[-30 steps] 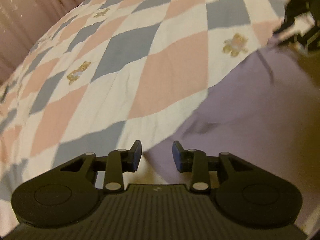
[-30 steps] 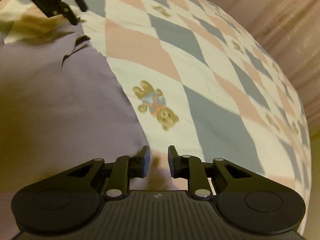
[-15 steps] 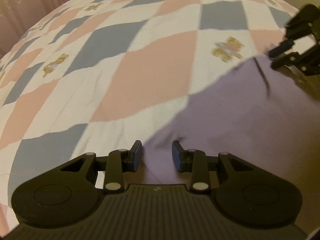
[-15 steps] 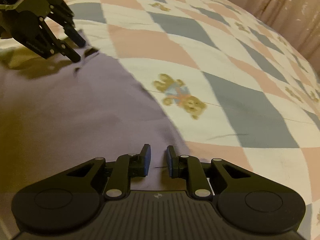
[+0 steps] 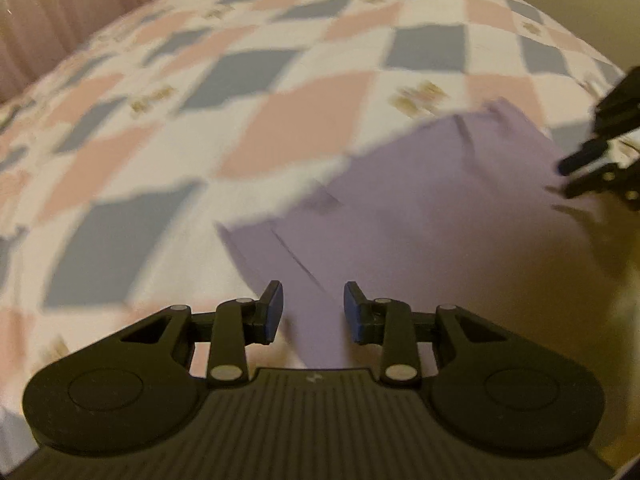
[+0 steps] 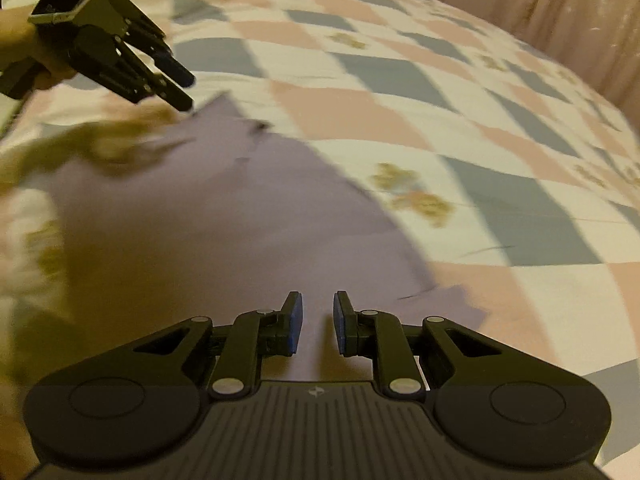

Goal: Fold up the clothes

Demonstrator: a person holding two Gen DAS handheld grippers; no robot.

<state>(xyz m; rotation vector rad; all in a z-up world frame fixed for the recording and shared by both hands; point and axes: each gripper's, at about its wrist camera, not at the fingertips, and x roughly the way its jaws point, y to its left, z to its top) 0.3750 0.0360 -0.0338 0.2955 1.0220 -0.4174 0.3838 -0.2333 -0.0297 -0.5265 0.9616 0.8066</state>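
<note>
Left wrist view shows the left tool (image 5: 313, 312) with its two blue pads standing apart, a gap between them and nothing clamped; the lilac garment (image 5: 420, 216) lies flat beneath it on the bed's checked quilt (image 5: 160, 128), which is patterned in pink, grey and cream with small teddy bears. At the right edge of that view the right tool (image 5: 576, 178) hovers over the garment's far side. Right wrist view shows the right tool with its pads apart too, a narrower gap, gripping nothing, the lilac cloth spread under it. A hand (image 6: 24, 52) holds the left tool above the garment's far corner. Curtains (image 6: 560, 12) hang behind the bed.
</note>
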